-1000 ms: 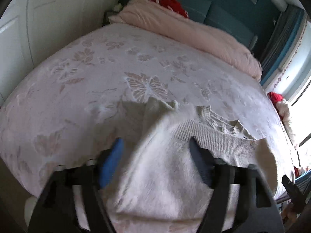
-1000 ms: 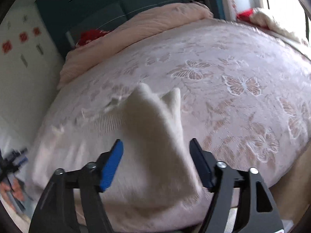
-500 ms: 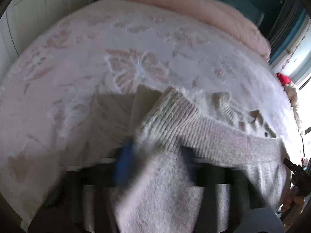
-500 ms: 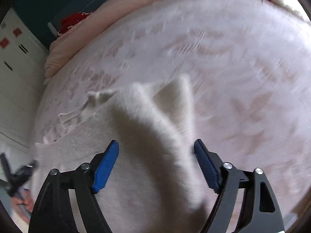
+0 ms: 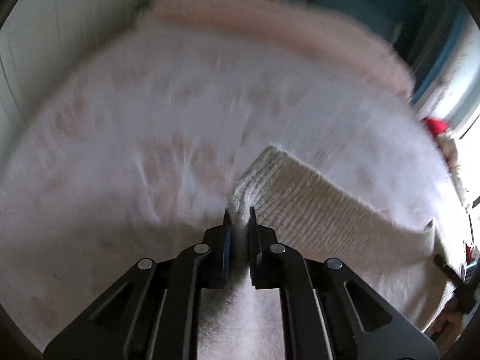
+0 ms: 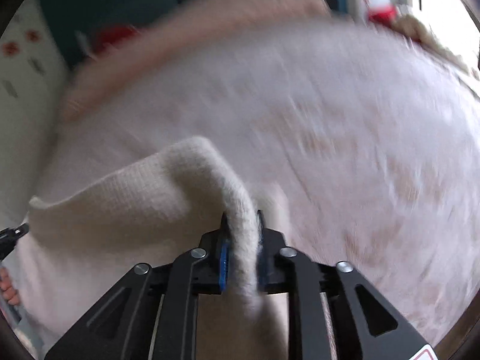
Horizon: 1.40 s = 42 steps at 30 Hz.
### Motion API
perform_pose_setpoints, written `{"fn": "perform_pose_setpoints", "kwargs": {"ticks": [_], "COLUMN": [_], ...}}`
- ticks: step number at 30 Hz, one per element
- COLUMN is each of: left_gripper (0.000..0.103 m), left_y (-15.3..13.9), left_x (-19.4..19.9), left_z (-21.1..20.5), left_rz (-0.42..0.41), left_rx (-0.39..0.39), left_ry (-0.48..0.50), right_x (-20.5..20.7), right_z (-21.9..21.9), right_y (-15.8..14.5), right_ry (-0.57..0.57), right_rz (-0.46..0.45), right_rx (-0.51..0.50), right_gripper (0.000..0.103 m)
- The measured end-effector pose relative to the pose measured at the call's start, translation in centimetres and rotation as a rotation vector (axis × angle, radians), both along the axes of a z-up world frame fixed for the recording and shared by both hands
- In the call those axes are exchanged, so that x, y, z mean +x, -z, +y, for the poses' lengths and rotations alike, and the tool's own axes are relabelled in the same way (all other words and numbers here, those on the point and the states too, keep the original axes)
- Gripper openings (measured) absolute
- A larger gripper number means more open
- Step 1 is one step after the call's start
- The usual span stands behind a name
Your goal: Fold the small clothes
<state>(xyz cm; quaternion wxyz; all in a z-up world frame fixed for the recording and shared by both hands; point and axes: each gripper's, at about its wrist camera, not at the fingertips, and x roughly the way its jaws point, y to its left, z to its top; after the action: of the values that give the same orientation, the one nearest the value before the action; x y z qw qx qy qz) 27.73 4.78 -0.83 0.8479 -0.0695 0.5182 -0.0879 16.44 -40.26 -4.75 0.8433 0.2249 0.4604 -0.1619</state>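
While pinched: left gripper (image 5: 239, 214) and right gripper (image 6: 241, 217) each nip the sweater (image 5: 315, 210), the right's jaws having just closed.
Feel: soft, light, floppy knit.
Hold: outer folded edges.

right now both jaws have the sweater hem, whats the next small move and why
Probably lift both corners and carry them toward the far end of the bed: the left gripper and right gripper each pinch the sweater, its ribbed edge taut between them.

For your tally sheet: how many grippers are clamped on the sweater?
2. The left gripper pinches one corner of the sweater; the right gripper pinches the other.
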Motion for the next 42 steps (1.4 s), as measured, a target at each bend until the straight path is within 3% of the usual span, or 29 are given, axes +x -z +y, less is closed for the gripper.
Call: {"fn": "perform_pose_setpoints", "kwargs": {"ticks": [2, 3, 4, 8, 10, 11, 13, 16, 20, 26, 27, 29, 30, 31, 33, 35, 38, 41, 42], "left_gripper": [0.01, 0.012, 0.014, 0.02, 0.041, 0.044, 0.06, 0.082, 0.09, 0.095, 0.095, 0.09, 0.056, 0.031, 0.019, 0.017, 0.016, 0.016, 0.016], "left_y": [3.3, 3.5, 3.0, 0.8, -0.4, -1.0, -1.4, -0.9, 1.2, 5.5, 5.6, 5.0, 4.7, 4.2, 2.5, -0.9, -3.5, -3.4, -2.0], "left_x": [0.5, 0.0, -0.9, -3.4, -5.2, -6.3, -8.7, -12.0, -16.6, -16.9, -16.5, -15.5, -15.0, -14.1, -14.0, -14.9, -17.6, -21.2, -22.0], "left_z": [0.0, 0.1, 0.2, 0.5, 1.0, 1.4, 2.7, 5.2, 9.0, 9.6, 9.2, 8.5, 8.3, 7.9, 8.2, 9.1, 11.0, 12.7, 12.9], "left_rz": [0.071, 0.046, -0.004, -0.056, -0.076, -0.084, -0.061, -0.021, 0.012, 0.152, 0.147, 0.106, 0.096, 0.116, 0.089, 0.017, 0.005, 0.029, 0.064], "left_rx": [0.064, 0.064, 0.055, 0.051, 0.032, 0.01, -0.05, -0.142, -0.255, -0.431, -0.414, -0.41, -0.431, -0.43, -0.444, -0.442, -0.44, -0.355, -0.304], "left_ry": [-0.027, -0.026, -0.022, -0.018, -0.025, -0.032, -0.051, -0.124, -0.276, -0.384, -0.405, -0.418, -0.397, -0.379, -0.38, -0.348, -0.316, -0.332, -0.324], "right_x": [-1.2, -2.0, -2.8, -5.9, -7.2, -8.1, -10.1, -13.9, -17.2, -15.0, -14.3, -12.9, -12.2, -11.7, -10.6, -10.7, -12.6, -15.4, -16.4], "right_z": [-0.3, -0.3, -0.1, 1.2, 2.1, 2.5, 2.7, 2.3, 2.2, 3.8, 4.0, 3.8, 3.6, 3.6, 3.8, 4.7, 5.9, 6.6, 6.7], "right_y": [0.6, 0.0, -0.9, -4.1, -4.1, -3.7, -3.0, -1.6, 0.6, 2.8, 2.8, 2.4, 2.1, 1.6, -0.7, -4.2, -7.0, -5.8, -3.5], "right_ry": [0.044, 0.062, 0.071, 0.038, 0.037, 0.054, 0.081, 0.135, 0.166, 0.138, 0.164, 0.205, 0.212, 0.205, 0.157, 0.08, -0.006, -0.035, -0.033], "right_rz": [-0.035, -0.072, -0.105, -0.215, -0.187, -0.157, -0.109, -0.093, -0.098, -0.11, -0.11, -0.125, -0.139, -0.153, -0.204, -0.262, -0.291, -0.219, -0.144], "right_rx": [0.041, 0.044, 0.044, 0.077, 0.042, -0.002, -0.039, 0.051, 0.255, 0.366, 0.356, 0.353, 0.371, 0.387, 0.406, 0.372, 0.358, 0.295, 0.271], "right_gripper": [0.019, 0.023, 0.024, 0.027, 0.038, 0.047, 0.051, 0.06, 0.067, 0.074, 0.074, 0.071, 0.042, 0.025, 0.022, 0.021, 0.02, 0.022, 0.024]}}
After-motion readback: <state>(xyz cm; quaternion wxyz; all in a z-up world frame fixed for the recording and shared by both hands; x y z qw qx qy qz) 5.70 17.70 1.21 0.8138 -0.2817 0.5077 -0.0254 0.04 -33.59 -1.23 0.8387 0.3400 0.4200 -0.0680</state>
